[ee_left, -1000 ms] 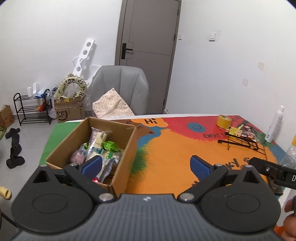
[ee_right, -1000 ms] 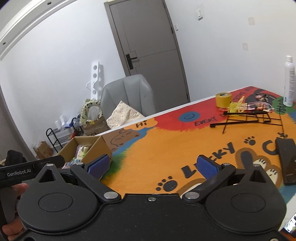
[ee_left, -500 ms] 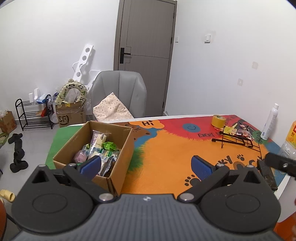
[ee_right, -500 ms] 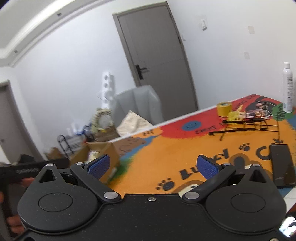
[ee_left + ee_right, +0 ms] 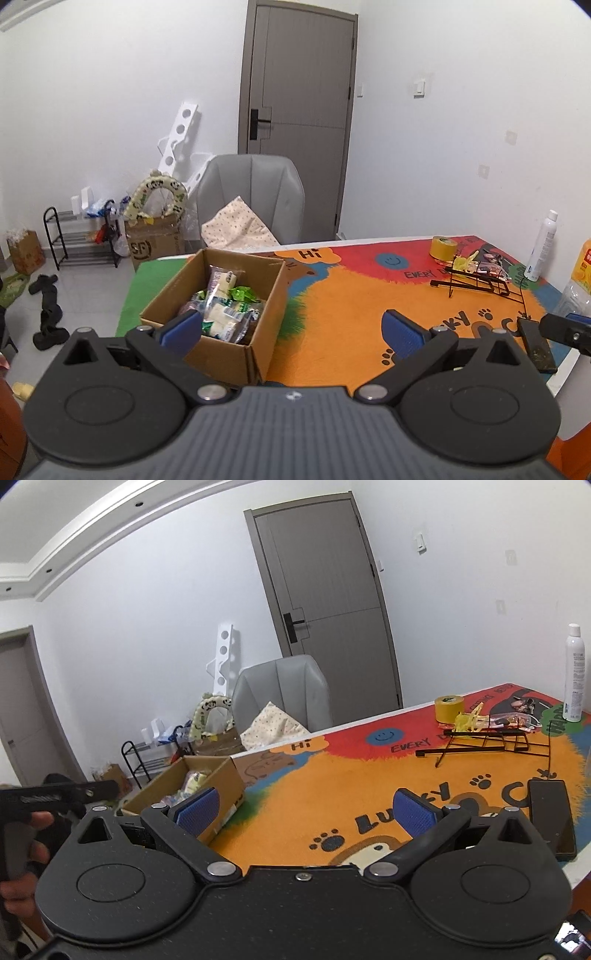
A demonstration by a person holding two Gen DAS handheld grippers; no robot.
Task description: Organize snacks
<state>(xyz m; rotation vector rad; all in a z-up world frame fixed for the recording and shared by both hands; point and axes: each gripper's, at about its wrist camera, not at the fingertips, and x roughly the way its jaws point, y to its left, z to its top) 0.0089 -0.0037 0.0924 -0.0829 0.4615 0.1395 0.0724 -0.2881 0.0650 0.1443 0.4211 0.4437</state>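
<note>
A brown cardboard box [image 5: 266,295] stands on the left part of the colourful table mat [image 5: 351,295]. Several wrapped snacks [image 5: 225,306] lie inside it. The box also shows in the right wrist view [image 5: 229,779]. More small snack packets [image 5: 487,266] lie at the far right by a black wire rack [image 5: 476,284], which also shows in the right wrist view [image 5: 491,738]. My left gripper [image 5: 291,332] is open and empty, held above the table's near edge by the box. My right gripper [image 5: 306,808] is open and empty over the mat.
A yellow tape roll [image 5: 443,247], a white spray bottle [image 5: 541,247] and a dark phone [image 5: 535,343] sit on the right side of the table. A grey chair [image 5: 255,199] stands behind the table. A shoe rack [image 5: 81,240] and boxes stand by the left wall.
Both grippers have risen and pulled back from the table, so more of the room shows. Both stay open and empty. The box and snacks have not moved.
</note>
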